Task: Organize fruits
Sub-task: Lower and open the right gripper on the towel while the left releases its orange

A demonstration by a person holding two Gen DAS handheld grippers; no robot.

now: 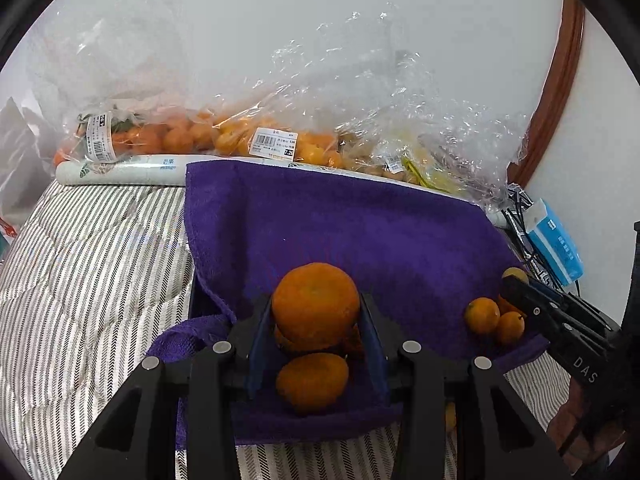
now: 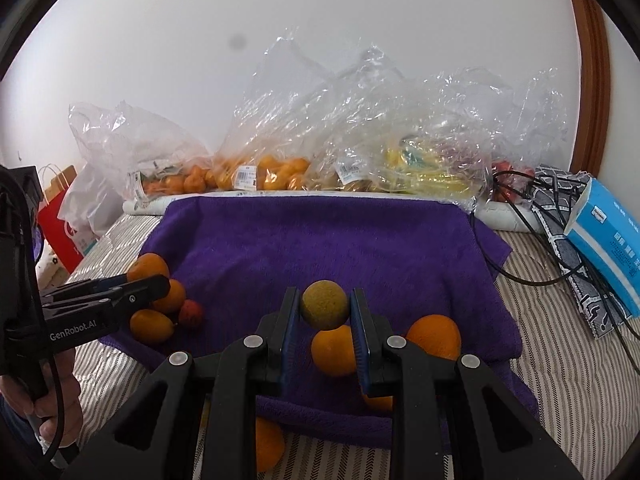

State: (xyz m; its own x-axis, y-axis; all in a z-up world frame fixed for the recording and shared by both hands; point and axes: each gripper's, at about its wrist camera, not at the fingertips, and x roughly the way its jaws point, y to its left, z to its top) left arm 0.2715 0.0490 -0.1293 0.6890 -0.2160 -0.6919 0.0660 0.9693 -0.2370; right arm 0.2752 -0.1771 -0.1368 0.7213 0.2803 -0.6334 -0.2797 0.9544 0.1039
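Mandarin [image 1: 315, 304] sits clamped in the left hand-held gripper [image 1: 316, 316] above the purple towel [image 1: 360, 232]; right hand-held gripper [image 2: 325, 308] pinches a small yellowish fruit [image 2: 325, 305].

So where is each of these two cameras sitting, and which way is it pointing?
Left wrist: on the left gripper, looking along its fingers at a large orange between them, over the purple towel; the right gripper shows at right.
Right wrist: on the right gripper, which holds a small yellowish fruit; the left gripper and a hand show at left.
Shared: towel, bagged fruit, blue tissue box.
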